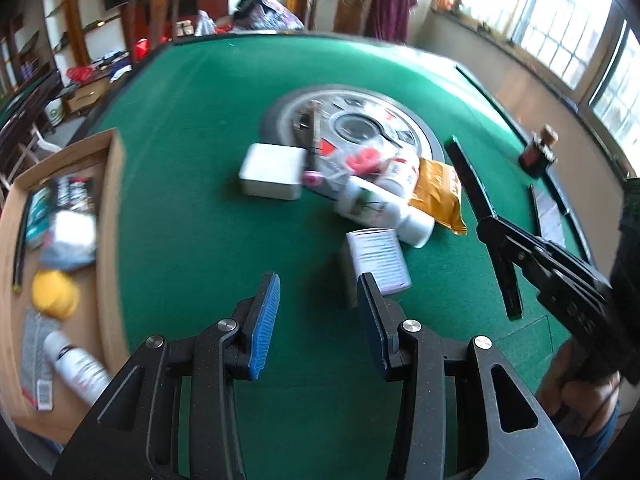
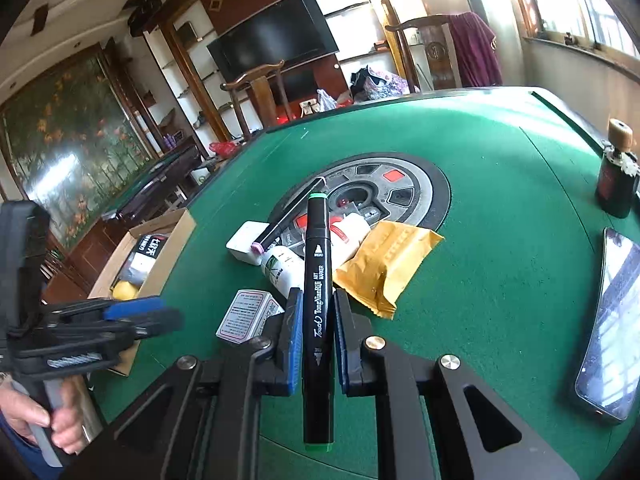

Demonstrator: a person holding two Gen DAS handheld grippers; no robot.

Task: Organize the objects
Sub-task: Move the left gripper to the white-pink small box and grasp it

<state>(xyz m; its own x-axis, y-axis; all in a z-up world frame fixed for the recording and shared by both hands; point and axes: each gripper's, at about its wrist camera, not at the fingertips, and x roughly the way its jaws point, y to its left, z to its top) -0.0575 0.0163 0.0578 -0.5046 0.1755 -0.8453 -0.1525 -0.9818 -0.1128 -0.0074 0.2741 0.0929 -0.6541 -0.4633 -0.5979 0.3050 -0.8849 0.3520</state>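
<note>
My right gripper (image 2: 316, 316) is shut on a black art marker (image 2: 318, 280) with green ends, held above the green table; the marker also shows in the left wrist view (image 1: 480, 204). My left gripper (image 1: 320, 308) is open and empty, low over the felt, just short of a small white printed box (image 1: 378, 258). Behind that box lies a pile: a white bottle (image 1: 380, 210), a yellow packet (image 1: 438, 192), a white flat box (image 1: 272, 172), a second marker (image 1: 314, 136). A cardboard box (image 1: 108, 200) at the left holds several items.
A dark bottle with a wooden cap (image 2: 616, 176) stands at the table's right edge, a phone (image 2: 612, 320) lies near it. A round grey hub (image 2: 400, 188) sits mid-table. Chairs and shelves stand beyond the far edge.
</note>
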